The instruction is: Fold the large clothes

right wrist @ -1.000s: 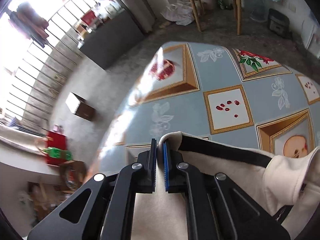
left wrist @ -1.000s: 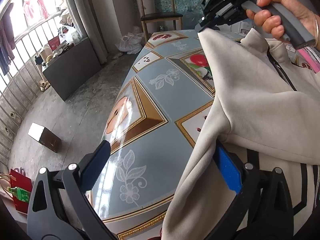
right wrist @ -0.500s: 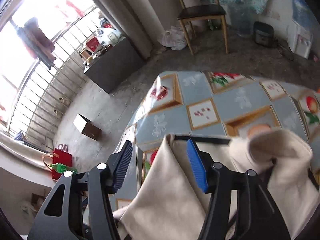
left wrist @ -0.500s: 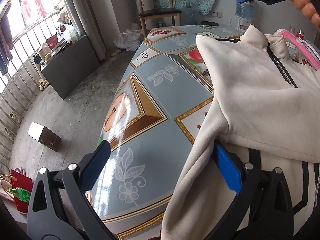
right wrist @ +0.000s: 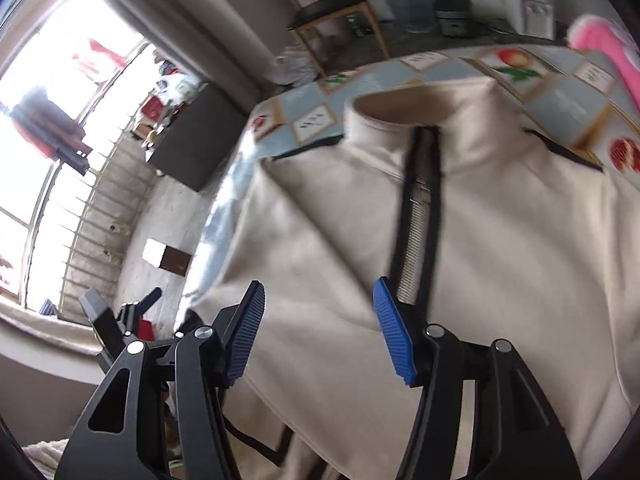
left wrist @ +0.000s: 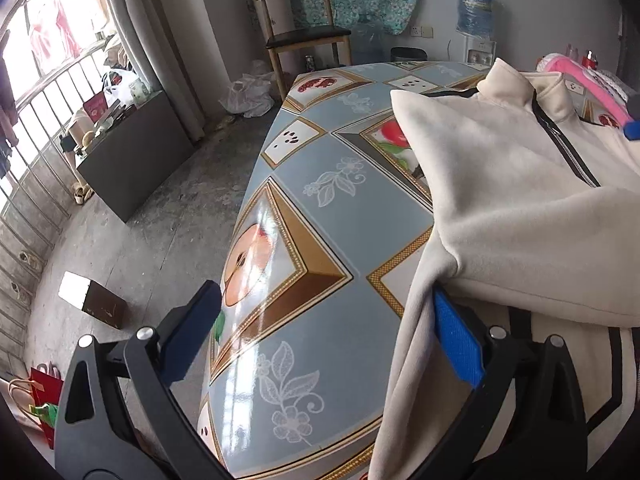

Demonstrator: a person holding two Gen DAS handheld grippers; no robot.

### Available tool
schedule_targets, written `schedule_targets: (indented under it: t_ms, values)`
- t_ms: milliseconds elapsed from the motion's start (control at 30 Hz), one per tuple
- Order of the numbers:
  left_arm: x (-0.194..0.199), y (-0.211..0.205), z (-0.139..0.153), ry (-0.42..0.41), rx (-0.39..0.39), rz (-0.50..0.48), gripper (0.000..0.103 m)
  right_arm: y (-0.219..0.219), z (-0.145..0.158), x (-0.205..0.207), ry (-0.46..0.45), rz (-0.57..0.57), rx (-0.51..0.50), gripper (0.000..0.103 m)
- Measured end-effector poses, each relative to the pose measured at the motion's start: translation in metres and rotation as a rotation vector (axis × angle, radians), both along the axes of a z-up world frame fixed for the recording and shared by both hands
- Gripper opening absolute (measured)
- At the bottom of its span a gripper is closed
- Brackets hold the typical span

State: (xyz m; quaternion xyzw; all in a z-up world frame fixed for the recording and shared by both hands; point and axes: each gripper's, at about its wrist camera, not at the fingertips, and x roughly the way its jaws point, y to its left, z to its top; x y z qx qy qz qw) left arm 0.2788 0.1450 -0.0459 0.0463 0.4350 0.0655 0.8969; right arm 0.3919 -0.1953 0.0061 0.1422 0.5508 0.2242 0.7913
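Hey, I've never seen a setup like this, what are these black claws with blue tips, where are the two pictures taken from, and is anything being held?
There is no robot here. A person holds a two-finger tool in each hand, and a wide-angle camera on each tool looks forward along its fingers, so the black arms with blue pads at the bottom of each picture are the tool itself.

One picture comes from the left gripper, the other from the right gripper. Both stand open and hold nothing.

On the table, covered by a blue patterned tablecloth, lies a cream zip-up jacket with black trim, collar pointing away, one sleeve folded across its front. The left tool's blue pad sits at the jacket's edge, under that fold. Something pink lies at the far side. The job is to fold the jacket.
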Motion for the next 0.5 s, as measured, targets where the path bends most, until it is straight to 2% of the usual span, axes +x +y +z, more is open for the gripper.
schedule_targets:
  t_ms: [133, 233, 400, 500]
  values:
    - [-0.003, 0.017, -0.004, 0.013, -0.078, 0.050, 0.097, -0.015, -0.008, 0.001, 0.016, -0.031, -0.023, 0.056]
    - [-0.004, 0.023, -0.010, 0.027, -0.109, 0.072, 0.097, 0.000, -0.007, 0.008, 0.008, 0.011, -0.031, 0.056]
    - [-0.006, 0.025, -0.017, 0.047, -0.127, 0.103, 0.097, 0.075, -0.017, 0.043, -0.012, 0.155, -0.078, 0.056]
    - [-0.007, 0.025, -0.018, 0.050, -0.127, 0.111, 0.097, 0.119, -0.038, 0.065, -0.023, 0.224, -0.177, 0.056]
